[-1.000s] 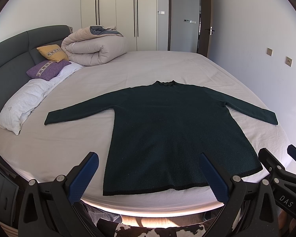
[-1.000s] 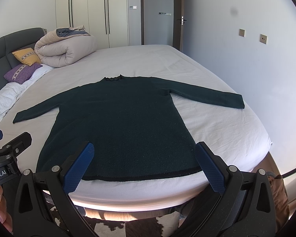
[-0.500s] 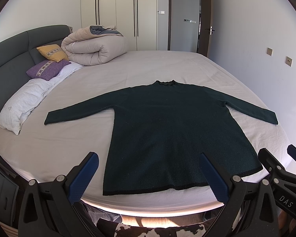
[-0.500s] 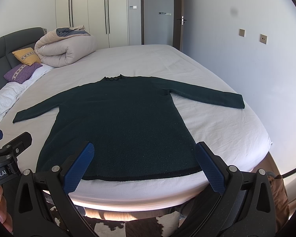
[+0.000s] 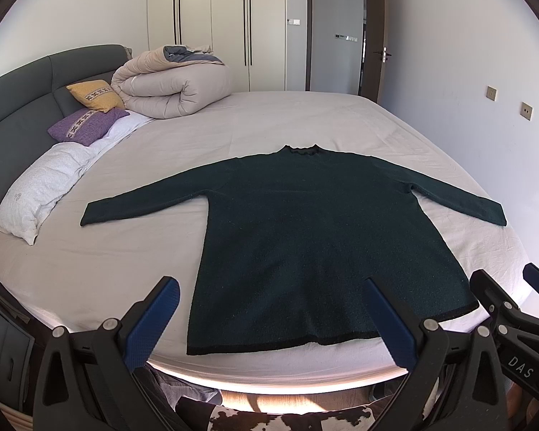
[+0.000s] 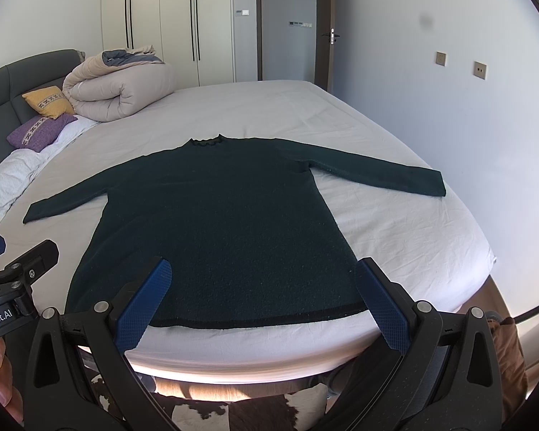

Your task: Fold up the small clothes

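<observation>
A dark green long-sleeved sweater [image 5: 305,230] lies flat on the white bed sheet [image 5: 133,262], collar away from me, both sleeves spread out, hem near the front edge. It also shows in the right wrist view [image 6: 226,215]. My left gripper [image 5: 269,305] is open and empty, held off the bed's front edge in front of the hem. My right gripper [image 6: 260,283] is open and empty, also in front of the hem. The right gripper shows at the right of the left wrist view [image 5: 514,301]; the left gripper shows at the left of the right wrist view [image 6: 14,255].
A rolled beige duvet [image 5: 169,86], a yellow pillow [image 5: 95,95], a purple pillow [image 5: 86,125] and a white pillow [image 5: 43,190] lie at the far left by the dark headboard [image 5: 14,107]. A wall runs along the bed's right side. A cowhide rug [image 5: 287,416] lies below.
</observation>
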The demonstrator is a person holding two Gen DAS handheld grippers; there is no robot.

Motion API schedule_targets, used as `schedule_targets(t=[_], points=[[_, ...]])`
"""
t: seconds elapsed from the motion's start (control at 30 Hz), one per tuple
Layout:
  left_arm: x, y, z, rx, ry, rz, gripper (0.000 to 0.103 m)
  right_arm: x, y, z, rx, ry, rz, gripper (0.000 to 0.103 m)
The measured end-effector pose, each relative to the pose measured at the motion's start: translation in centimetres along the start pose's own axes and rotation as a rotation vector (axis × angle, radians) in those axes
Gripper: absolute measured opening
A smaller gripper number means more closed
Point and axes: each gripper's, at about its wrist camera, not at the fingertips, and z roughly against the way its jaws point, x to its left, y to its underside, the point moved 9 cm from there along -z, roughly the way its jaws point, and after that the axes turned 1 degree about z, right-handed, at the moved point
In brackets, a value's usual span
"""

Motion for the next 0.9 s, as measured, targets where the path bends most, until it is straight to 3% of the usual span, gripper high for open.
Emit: schedule_targets(t=[0.73, 0.9], points=[[0.4, 1.4, -0.4, 0.011, 0.013, 0.011, 0.103, 0.1, 0.0, -0.2, 0.003, 0.000, -0.001, 0.103], [0.1, 1.9, -0.8, 0.033, 0.057, 0.030, 0.103, 0.5, 2.0, -2.4, 0.043, -0.015, -0.013, 0.103]])
